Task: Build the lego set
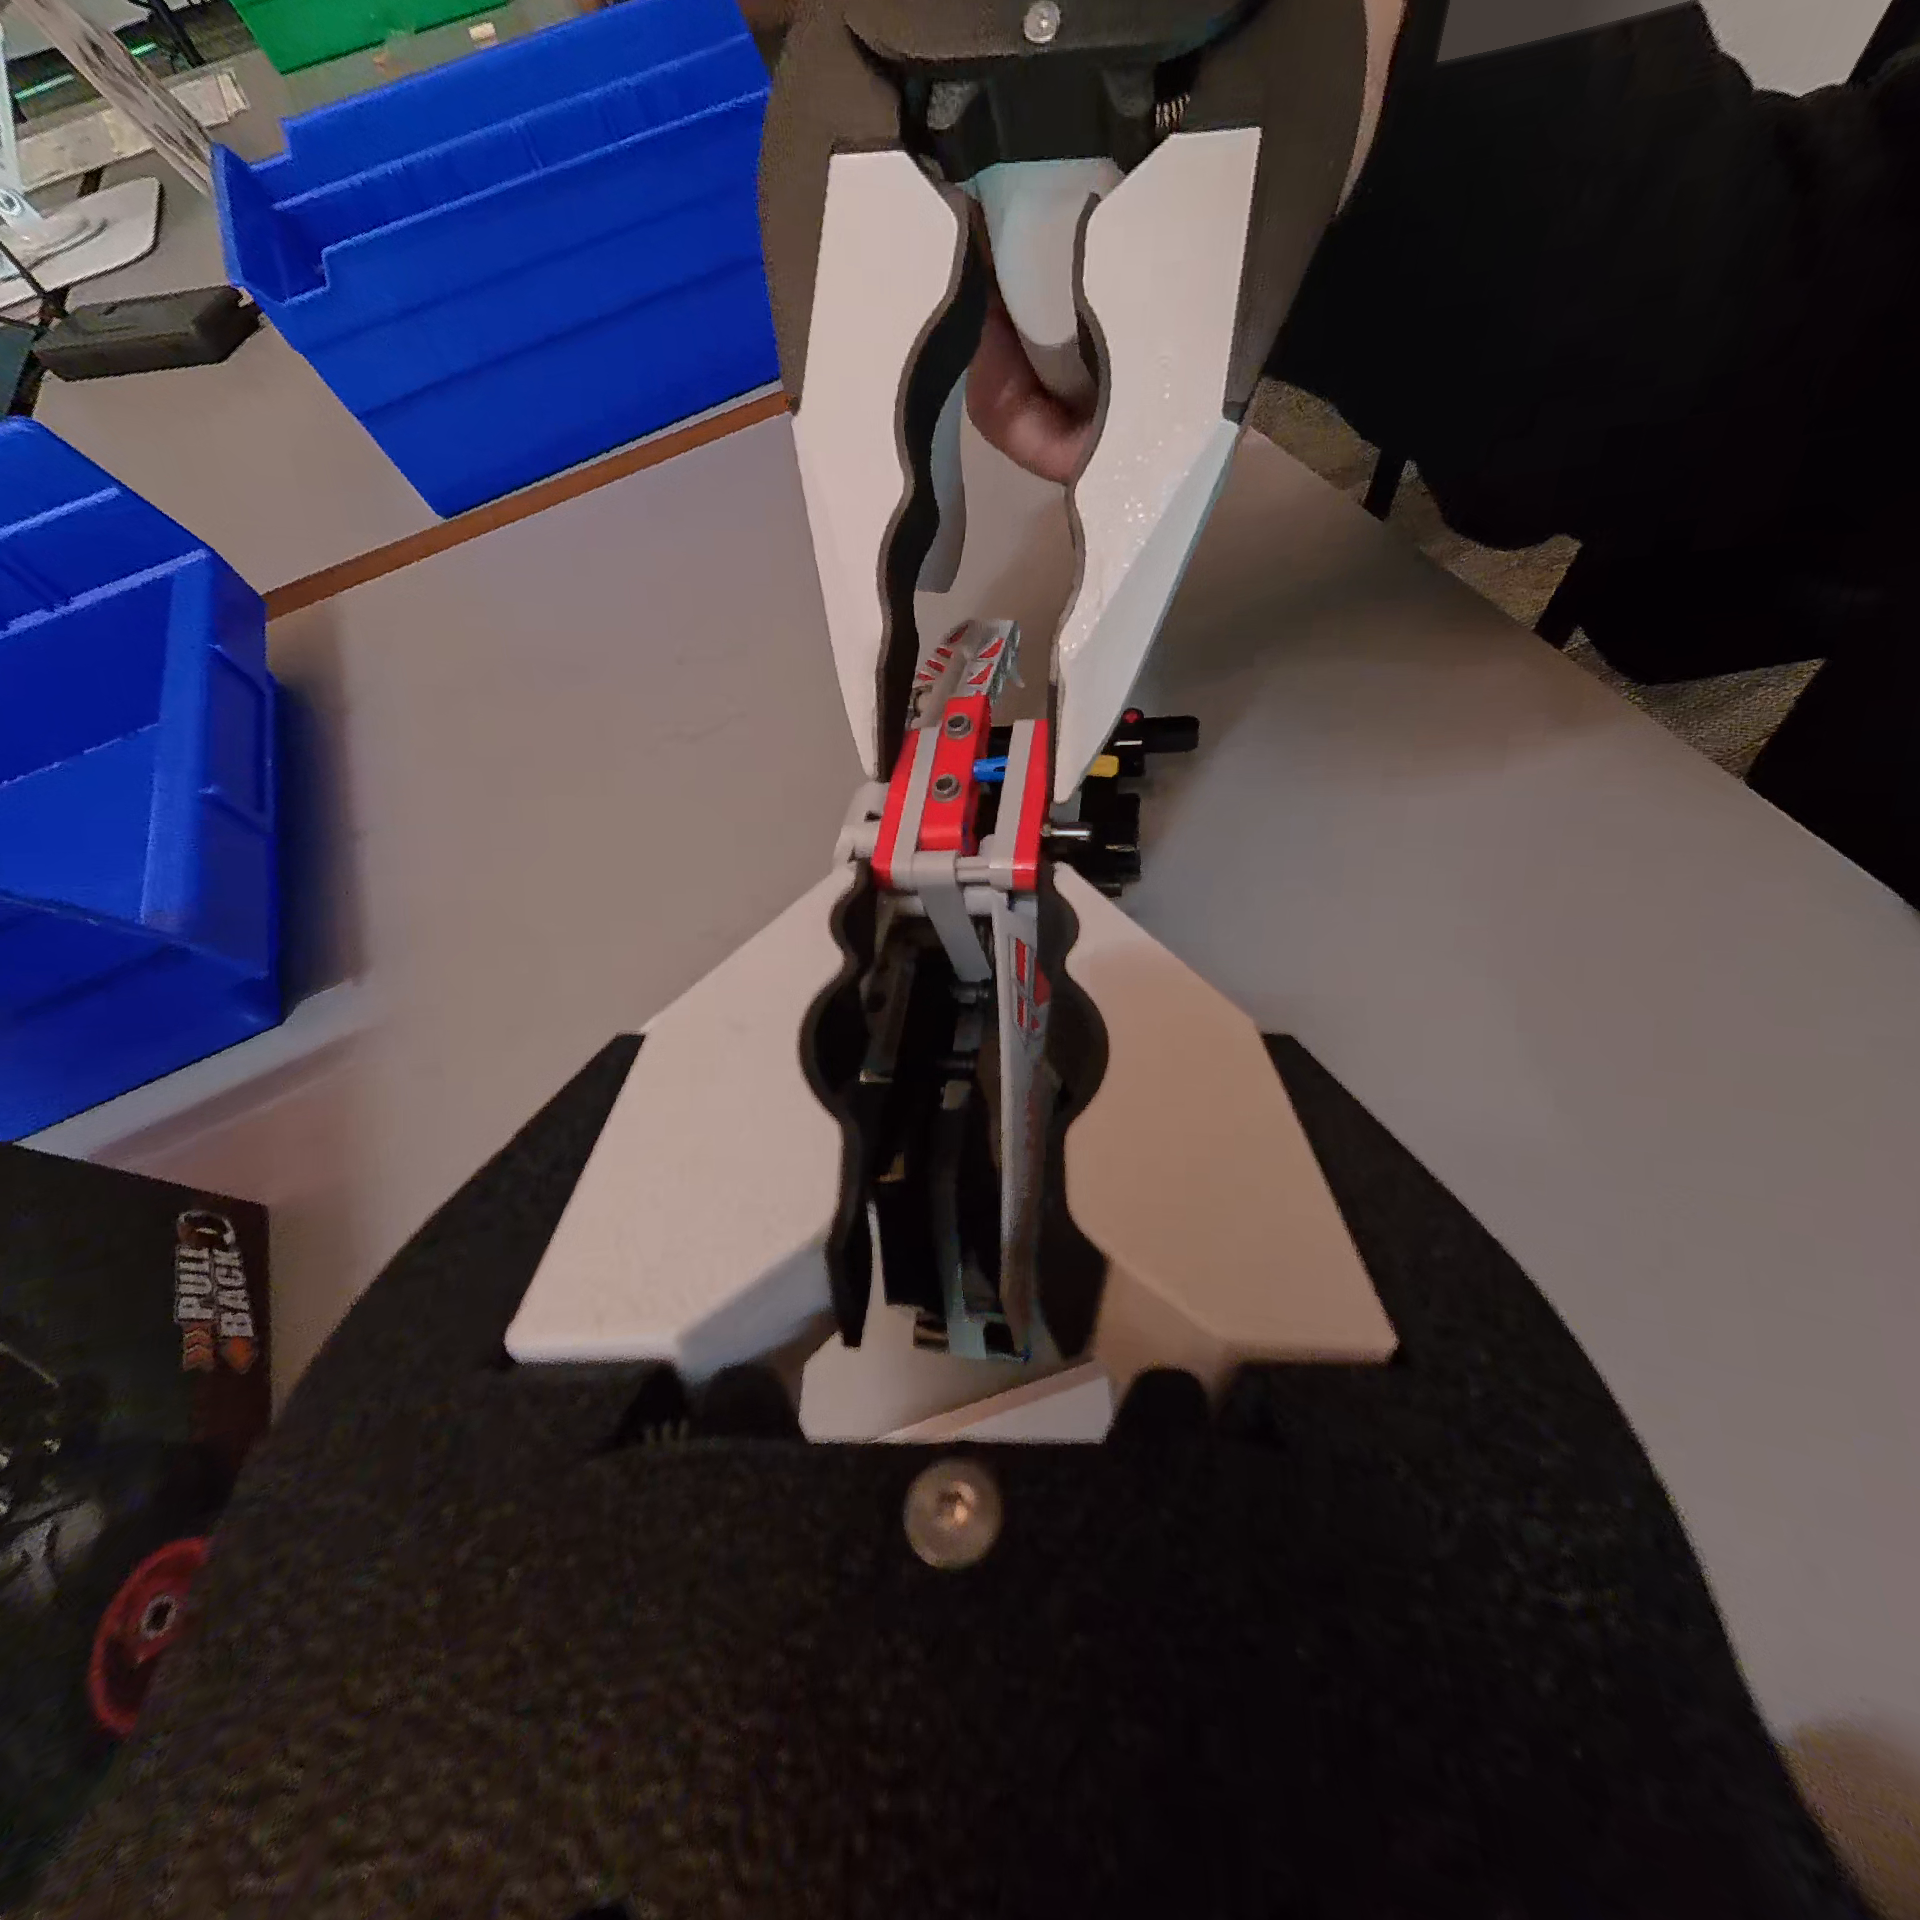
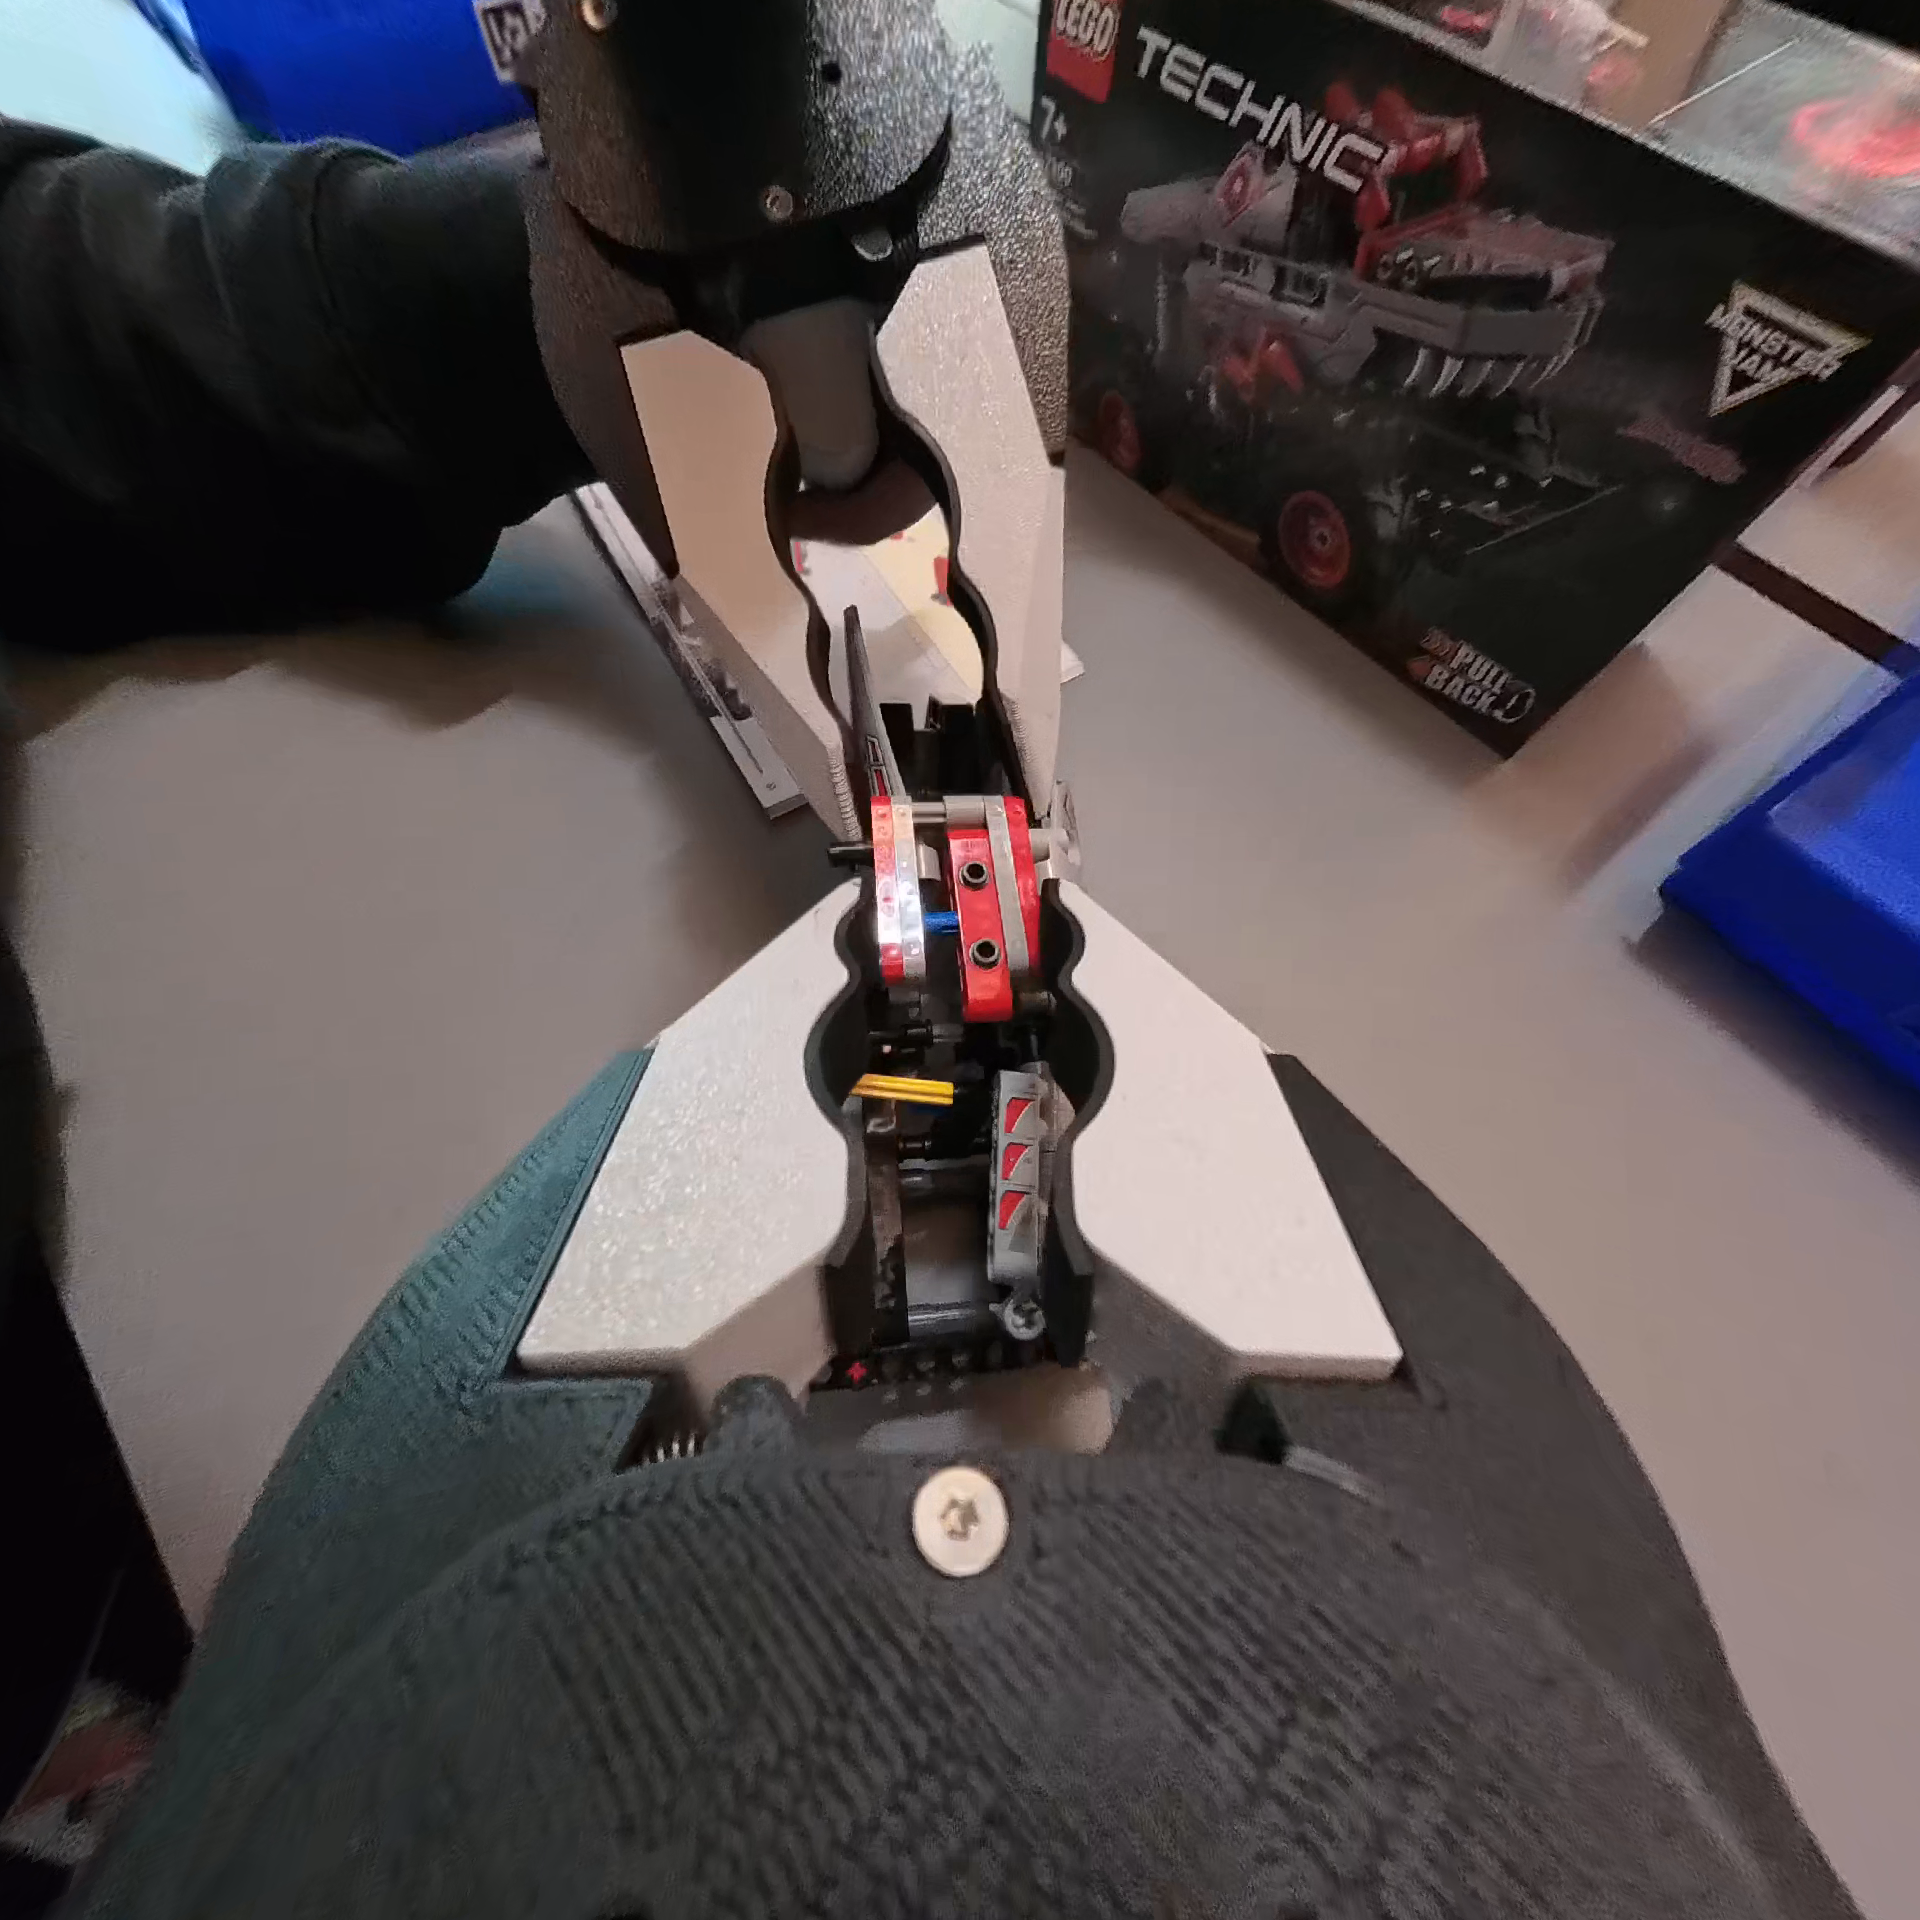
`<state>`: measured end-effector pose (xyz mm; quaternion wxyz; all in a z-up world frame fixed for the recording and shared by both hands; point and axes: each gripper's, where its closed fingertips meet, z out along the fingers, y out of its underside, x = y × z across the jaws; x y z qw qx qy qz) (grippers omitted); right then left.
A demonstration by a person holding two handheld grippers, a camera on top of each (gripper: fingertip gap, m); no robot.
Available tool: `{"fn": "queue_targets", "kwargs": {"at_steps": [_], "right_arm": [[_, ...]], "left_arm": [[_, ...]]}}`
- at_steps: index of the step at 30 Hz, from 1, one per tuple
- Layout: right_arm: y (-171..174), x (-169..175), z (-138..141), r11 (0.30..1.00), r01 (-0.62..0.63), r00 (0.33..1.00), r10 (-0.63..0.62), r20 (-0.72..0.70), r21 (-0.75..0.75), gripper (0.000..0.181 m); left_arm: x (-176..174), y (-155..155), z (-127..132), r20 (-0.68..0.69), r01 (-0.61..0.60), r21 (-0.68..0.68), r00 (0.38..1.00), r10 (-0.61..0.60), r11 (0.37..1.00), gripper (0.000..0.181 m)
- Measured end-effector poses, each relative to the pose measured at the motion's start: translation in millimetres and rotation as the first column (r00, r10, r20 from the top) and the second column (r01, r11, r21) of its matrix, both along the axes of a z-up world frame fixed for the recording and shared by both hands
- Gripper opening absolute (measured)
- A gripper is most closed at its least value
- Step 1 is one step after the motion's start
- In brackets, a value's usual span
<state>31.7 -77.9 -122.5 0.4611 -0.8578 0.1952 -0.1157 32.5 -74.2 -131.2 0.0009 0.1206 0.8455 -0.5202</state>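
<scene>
A partly built lego model (image 1: 956,810) with red and grey beams, black parts and grey panels with red marks is held above the table between both grippers. My left gripper (image 1: 956,883) is shut on its near end, with the body of the model between the fingers. My right gripper (image 1: 966,758) comes from the opposite side and is shut on the far end. In the right wrist view the model (image 2: 982,914) sits between my right gripper's (image 2: 956,894) fingers, and the left gripper (image 2: 935,800) grips it from the far side.
Two blue bins (image 1: 520,260) (image 1: 125,779) stand on the left of the grey table (image 1: 1455,1039). The set's dark box (image 2: 1455,364) stands at the back right, a booklet (image 2: 717,675) lies under the left gripper, and a blue bin (image 2: 1818,883) sits right. Only a small space, under 4 cm, lies between the two pairs of fingers.
</scene>
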Motion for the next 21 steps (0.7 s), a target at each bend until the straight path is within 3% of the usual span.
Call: {"fn": "queue_targets", "kwargs": {"at_steps": [12,21], "right_arm": [[1.0,-5.1,-0.2,0.997,-0.039,0.999,0.038,-0.025,-0.066,0.028],[2.8,-2.7,-0.1,0.998,-0.036,0.999,0.035,-0.016,-0.055,0.027]], "left_arm": [[-5.6,2.1,1.0,-0.022,0.026,0.010,0.999,-0.026,1.000,0.029],[-5.0,4.4,3.5,-0.160,0.037,-0.049,0.986,-0.044,0.998,0.031]]}}
